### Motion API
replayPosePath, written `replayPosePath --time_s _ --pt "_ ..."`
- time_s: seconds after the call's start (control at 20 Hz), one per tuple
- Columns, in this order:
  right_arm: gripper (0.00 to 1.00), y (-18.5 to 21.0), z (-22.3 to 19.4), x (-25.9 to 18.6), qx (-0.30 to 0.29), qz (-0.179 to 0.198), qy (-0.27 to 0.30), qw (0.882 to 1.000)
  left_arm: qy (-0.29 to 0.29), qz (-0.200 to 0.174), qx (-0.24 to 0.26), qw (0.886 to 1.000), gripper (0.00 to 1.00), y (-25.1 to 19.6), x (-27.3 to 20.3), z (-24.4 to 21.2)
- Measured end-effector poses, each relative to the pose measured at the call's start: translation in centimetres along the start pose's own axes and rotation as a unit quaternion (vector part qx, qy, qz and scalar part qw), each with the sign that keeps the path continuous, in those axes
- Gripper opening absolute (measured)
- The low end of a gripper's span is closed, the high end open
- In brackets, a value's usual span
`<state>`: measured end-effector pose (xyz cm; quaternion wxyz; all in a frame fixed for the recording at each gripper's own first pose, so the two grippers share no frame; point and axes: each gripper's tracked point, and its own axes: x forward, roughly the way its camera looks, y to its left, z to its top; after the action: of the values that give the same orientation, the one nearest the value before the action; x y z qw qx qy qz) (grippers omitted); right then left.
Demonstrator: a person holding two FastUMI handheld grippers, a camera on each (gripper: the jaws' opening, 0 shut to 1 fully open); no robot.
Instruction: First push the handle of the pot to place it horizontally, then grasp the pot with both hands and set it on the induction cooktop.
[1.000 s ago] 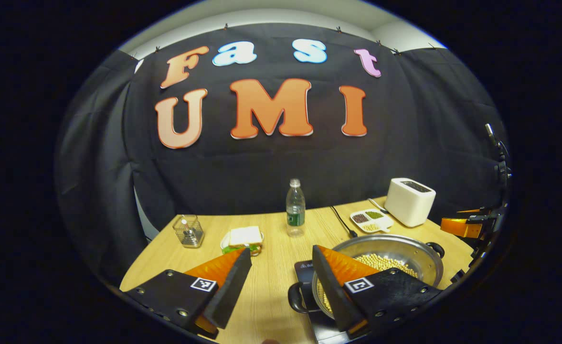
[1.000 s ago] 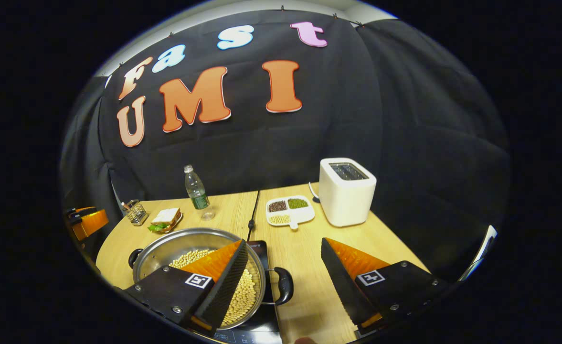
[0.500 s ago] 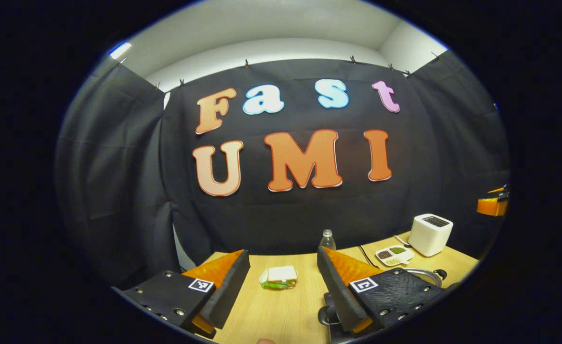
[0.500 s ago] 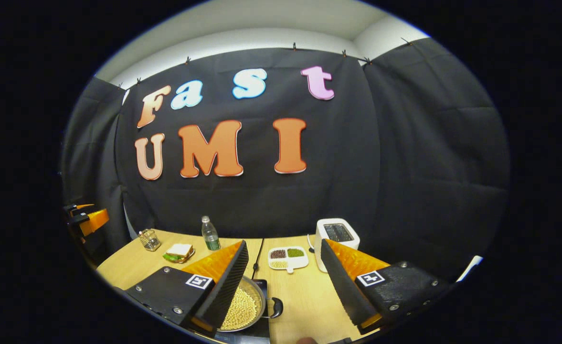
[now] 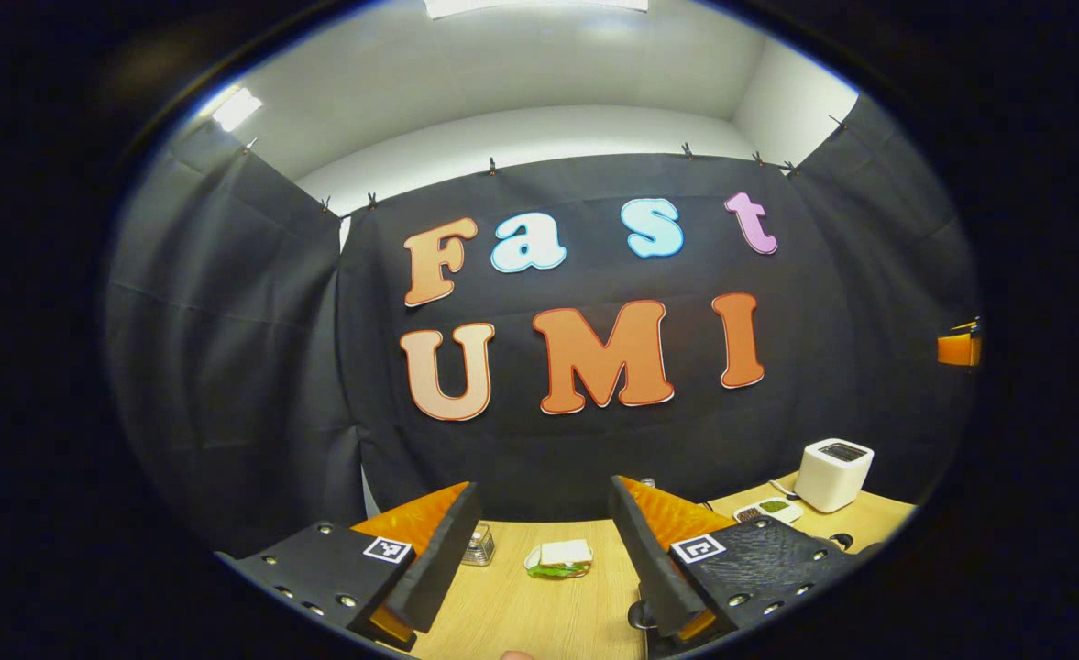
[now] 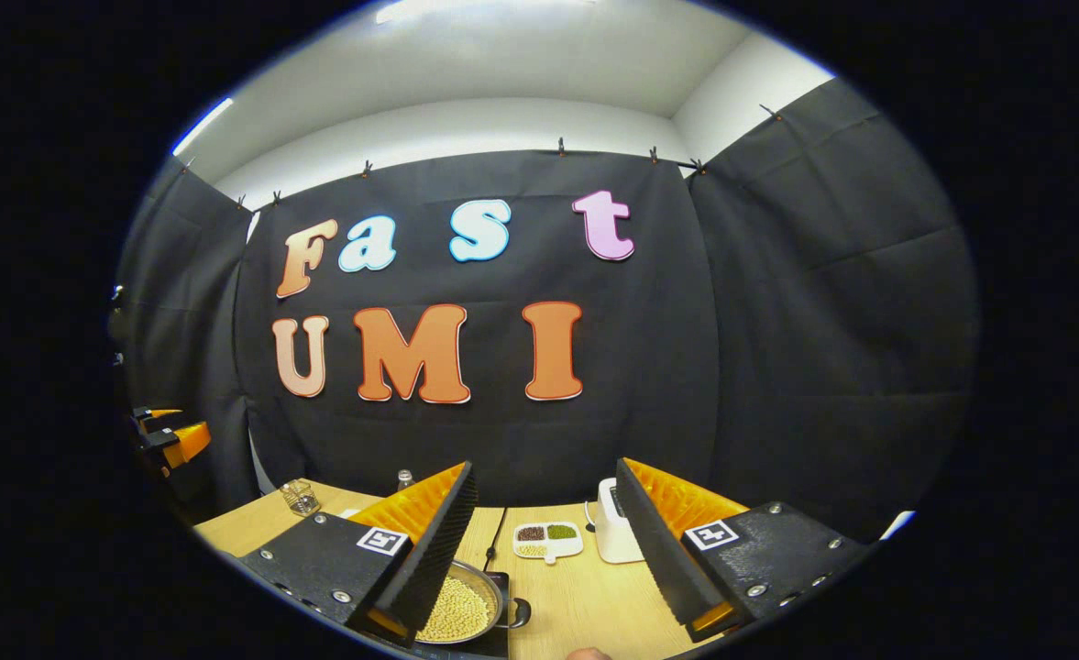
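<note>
Pot (image 6: 456, 610), a shallow steel one with pale round beans in it, sits on the dark induction cooktop (image 6: 493, 642) at the near edge of the wooden desk (image 6: 576, 605) in the right gripper view, its black side handle (image 6: 519, 612) pointing to the right of the rim. The right gripper (image 6: 544, 541) is above and in front of it with its fingers spread wide and nothing between them; the left finger (image 6: 429, 541) overlaps the pot's left part in the picture. Farther back on the desk stand a white divided dish (image 6: 548, 539) with dark, green and pale grains, a white toaster (image 6: 614, 536) partly behind the right finger, a black cable (image 6: 495, 541), a clear glass (image 6: 301, 497) and the cap of a bottle (image 6: 404, 476). At the left edge of that view the left gripper (image 6: 172, 438) shows small. In the left gripper view the left gripper (image 5: 544, 550) has its fingers spread apart too, holding nothing, above the desk (image 5: 539, 614); a sandwich on a plate (image 5: 559, 557) lies between them farther off, the glass (image 5: 478, 544) sits just beside the left finger, and the toaster (image 5: 832, 473) and dish (image 5: 766, 510) are off to the right. A black pot handle (image 5: 840, 541) peeks out past the right finger. A piece of the right gripper (image 5: 959, 348) shows at the far right edge.
</note>
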<state>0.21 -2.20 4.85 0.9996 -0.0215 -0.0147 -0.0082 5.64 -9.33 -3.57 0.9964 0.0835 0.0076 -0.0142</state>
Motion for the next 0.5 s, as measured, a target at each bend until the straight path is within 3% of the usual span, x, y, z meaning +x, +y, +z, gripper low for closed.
replayPosePath --time_s 0.2,0.3,0.5 --pt "0.94 -0.4 -0.2 -0.1 0.004 0.000 -0.002 1.000 0.002 -0.012 -0.004 1.000 0.89 -1.2 -0.2 -0.1" --pt "0.94 -0.7 -0.6 0.0 0.005 -0.002 0.002 1.000 0.003 -0.009 0.003 1.000 0.84 -0.9 -0.2 -0.1" --pt "0.94 -0.9 -0.6 -0.3 0.004 -0.006 -0.002 1.000 0.010 -0.009 0.003 1.000 0.89 -0.7 -0.6 -0.8"
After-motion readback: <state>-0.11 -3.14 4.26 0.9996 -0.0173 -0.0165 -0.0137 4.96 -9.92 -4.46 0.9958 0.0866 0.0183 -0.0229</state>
